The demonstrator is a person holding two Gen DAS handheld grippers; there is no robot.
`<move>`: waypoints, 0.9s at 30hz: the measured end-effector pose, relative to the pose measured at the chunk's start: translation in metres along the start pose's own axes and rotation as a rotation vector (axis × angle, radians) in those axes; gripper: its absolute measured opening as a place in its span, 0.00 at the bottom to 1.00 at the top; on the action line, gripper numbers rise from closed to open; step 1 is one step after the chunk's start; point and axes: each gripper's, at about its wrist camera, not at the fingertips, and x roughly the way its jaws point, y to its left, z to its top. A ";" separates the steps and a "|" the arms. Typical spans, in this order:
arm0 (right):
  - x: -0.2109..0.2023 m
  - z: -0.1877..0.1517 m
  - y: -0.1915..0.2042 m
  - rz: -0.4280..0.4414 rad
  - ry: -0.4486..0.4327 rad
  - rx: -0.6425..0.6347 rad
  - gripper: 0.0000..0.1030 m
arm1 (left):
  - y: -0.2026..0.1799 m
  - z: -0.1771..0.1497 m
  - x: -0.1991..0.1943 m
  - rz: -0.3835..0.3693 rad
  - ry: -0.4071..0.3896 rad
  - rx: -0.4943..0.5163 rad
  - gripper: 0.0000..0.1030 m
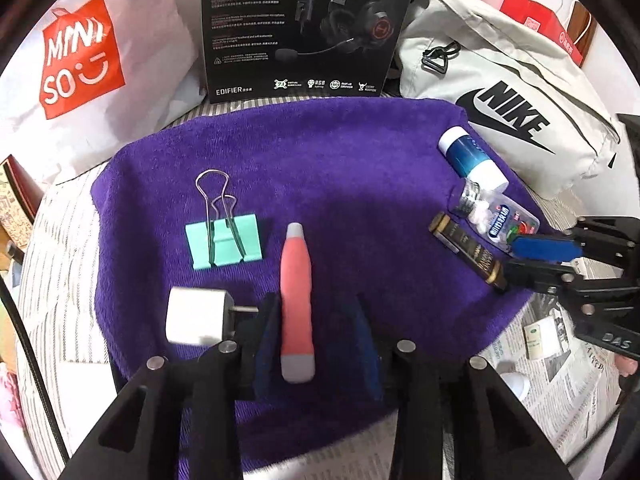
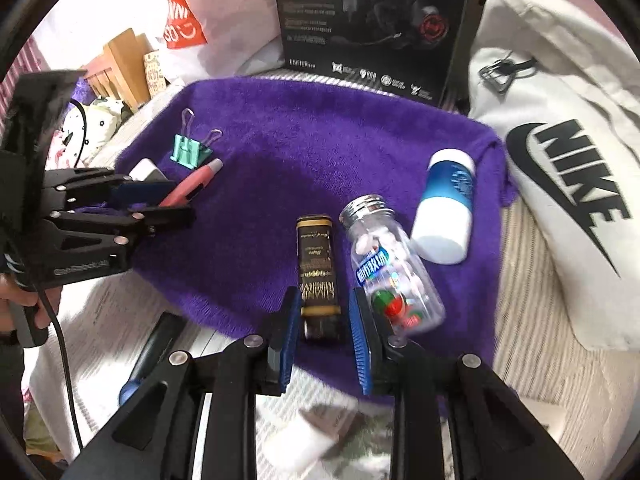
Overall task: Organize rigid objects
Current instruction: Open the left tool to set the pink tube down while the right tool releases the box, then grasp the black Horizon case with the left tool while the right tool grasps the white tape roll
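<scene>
A purple towel (image 1: 328,168) holds the objects. My left gripper (image 1: 316,332) is open, its jaws either side of a pink and grey pen-shaped tool (image 1: 296,292); it also shows in the right wrist view (image 2: 188,188). A white charger plug (image 1: 198,316) and a mint binder clip (image 1: 224,240) lie to its left. My right gripper (image 2: 324,320) is open around the near end of a black and gold tube (image 2: 318,268). A clear pill bottle (image 2: 392,272) and a blue and white bottle (image 2: 446,212) lie to its right.
A black headset box (image 1: 304,24) stands behind the towel. A white Nike bag (image 1: 508,112) lies at the right and a Miniso bag (image 1: 80,56) at the left. Newspaper (image 1: 560,384) covers the near right.
</scene>
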 end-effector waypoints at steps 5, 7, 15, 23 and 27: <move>-0.032 -0.017 -0.002 -0.014 -0.046 0.036 0.32 | -0.014 -0.006 -0.024 0.023 -0.035 0.026 0.35; -0.044 -0.026 -0.002 -0.016 -0.060 0.057 0.32 | -0.022 -0.010 -0.039 0.022 -0.057 0.034 0.35; -0.065 -0.070 -0.006 -0.014 -0.068 0.140 0.32 | -0.043 -0.038 -0.058 -0.038 -0.043 0.022 0.35; -0.062 -0.106 -0.004 0.010 -0.043 0.179 0.32 | -0.057 -0.058 -0.036 -0.079 0.053 -0.008 0.35; -0.060 -0.115 -0.003 0.025 -0.035 0.192 0.32 | -0.062 -0.058 -0.023 -0.041 0.091 -0.008 0.35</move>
